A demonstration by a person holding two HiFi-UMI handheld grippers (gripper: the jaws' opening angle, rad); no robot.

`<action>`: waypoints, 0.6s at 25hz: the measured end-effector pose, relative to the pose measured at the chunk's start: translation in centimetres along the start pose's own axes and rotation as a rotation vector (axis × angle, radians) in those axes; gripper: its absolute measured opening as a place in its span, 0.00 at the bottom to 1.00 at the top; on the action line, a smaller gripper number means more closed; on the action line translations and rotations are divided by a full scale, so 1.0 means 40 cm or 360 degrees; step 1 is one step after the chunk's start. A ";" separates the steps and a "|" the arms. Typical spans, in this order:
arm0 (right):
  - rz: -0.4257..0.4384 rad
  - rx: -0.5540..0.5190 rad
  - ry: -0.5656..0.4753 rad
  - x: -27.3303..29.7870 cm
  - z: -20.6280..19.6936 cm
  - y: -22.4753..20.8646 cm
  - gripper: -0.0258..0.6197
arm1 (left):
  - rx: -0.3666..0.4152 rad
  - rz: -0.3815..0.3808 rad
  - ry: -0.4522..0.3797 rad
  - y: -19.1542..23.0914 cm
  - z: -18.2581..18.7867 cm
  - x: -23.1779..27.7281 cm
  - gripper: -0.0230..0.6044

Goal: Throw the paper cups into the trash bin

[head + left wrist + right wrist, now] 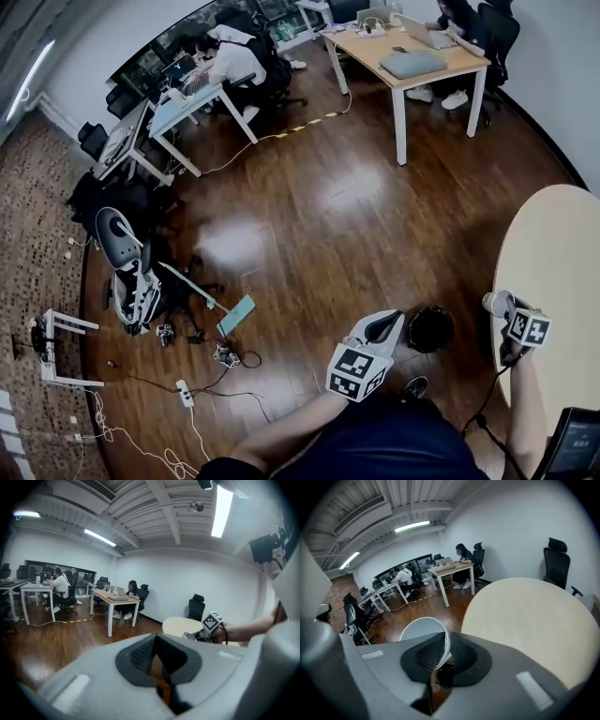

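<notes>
My right gripper [442, 645] is clamped on the rim of a paper cup [419, 630], just right of the trash bin [413, 322]. My left gripper [386, 326] hangs just left of that bin, jaws closed on nothing.

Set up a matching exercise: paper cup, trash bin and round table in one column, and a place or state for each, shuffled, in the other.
1. paper cup
2. trash bin
3. round table

A. black, stands on the wood floor
B. pale top, at the person's right
C. rim pinched between the fingers of the right gripper

Pairs: 1-C, 2-A, 3-B
</notes>
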State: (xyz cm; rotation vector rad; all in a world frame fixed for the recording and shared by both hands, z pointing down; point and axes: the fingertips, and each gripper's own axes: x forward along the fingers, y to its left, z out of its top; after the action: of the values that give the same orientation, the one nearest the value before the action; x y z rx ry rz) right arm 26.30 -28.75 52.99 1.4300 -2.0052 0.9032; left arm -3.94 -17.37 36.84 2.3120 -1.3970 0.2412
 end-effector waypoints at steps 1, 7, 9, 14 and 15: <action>0.0052 -0.0026 0.0000 0.010 0.005 0.044 0.10 | 0.0000 0.0022 0.0004 0.010 -0.005 -0.002 0.04; 0.0259 -0.0170 0.0057 0.064 -0.029 0.241 0.10 | -0.0032 0.0098 0.0063 0.067 -0.063 0.011 0.04; 0.0284 -0.0192 0.0106 0.071 -0.092 0.274 0.10 | -0.0042 0.0101 0.0116 0.085 -0.119 0.019 0.04; 0.0193 -0.0135 0.0200 0.063 -0.239 0.287 0.10 | -0.0075 0.0016 0.0240 0.114 -0.242 0.025 0.04; 0.0175 -0.0127 0.0225 0.058 -0.269 0.291 0.10 | -0.0089 -0.0005 0.0261 0.116 -0.256 0.015 0.04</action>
State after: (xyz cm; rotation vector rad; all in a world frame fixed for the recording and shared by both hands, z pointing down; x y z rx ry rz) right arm 14.82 -19.37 59.06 1.1890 -2.0061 0.9329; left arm -6.98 -15.18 47.47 2.1953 -1.3028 0.3769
